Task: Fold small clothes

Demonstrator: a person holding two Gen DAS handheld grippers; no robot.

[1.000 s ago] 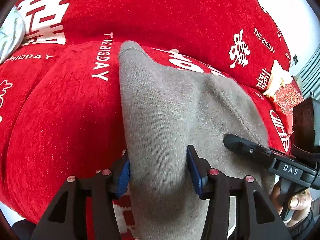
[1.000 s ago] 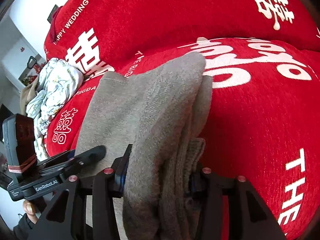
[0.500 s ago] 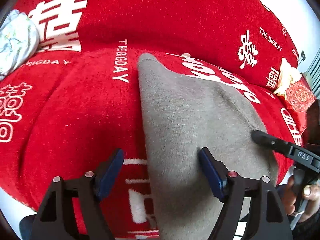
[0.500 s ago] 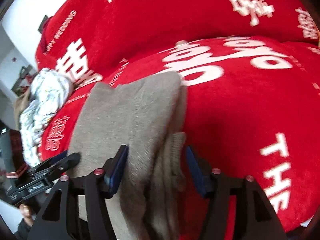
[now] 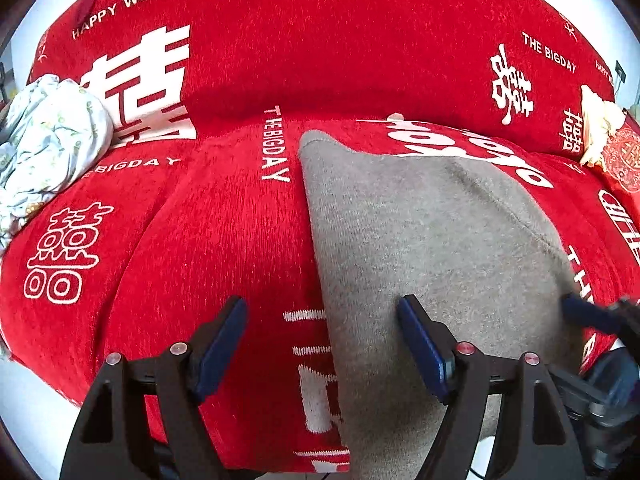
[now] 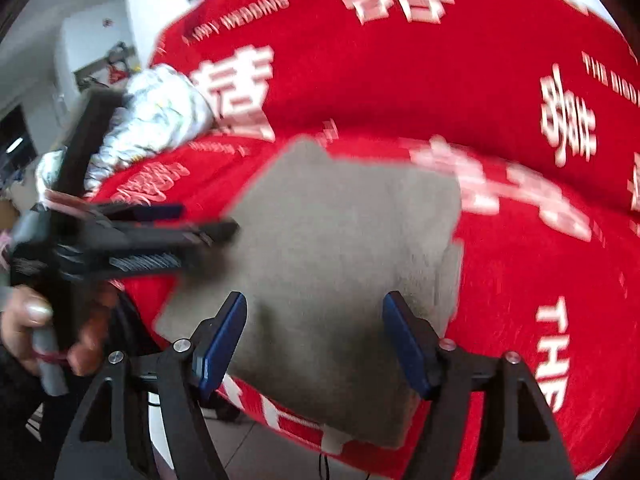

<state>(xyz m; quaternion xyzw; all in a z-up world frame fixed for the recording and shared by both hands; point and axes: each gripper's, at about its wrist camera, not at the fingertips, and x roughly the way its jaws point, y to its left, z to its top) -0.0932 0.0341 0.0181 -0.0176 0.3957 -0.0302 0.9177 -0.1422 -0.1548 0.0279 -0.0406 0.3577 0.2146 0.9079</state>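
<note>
A folded grey knit garment [image 5: 420, 240] lies flat on the red sofa seat [image 5: 200, 240]; it also shows in the right wrist view [image 6: 340, 248]. My left gripper [image 5: 322, 316] is open above the garment's left edge, holding nothing. My right gripper [image 6: 314, 308] is open just above the garment's near part, holding nothing. The left gripper also shows in the right wrist view [image 6: 200, 224] at the garment's left edge. That view is blurred by motion.
A crumpled pale floral cloth [image 5: 44, 140] lies at the seat's left end. A red and cream cushion [image 5: 612, 148] sits at the right end. The red backrest [image 5: 320, 40] with white lettering rises behind. The seat's front edge is near my grippers.
Both grippers opened and let go of the grey garment, then drew back and up. The garment now lies flat on the seat.
</note>
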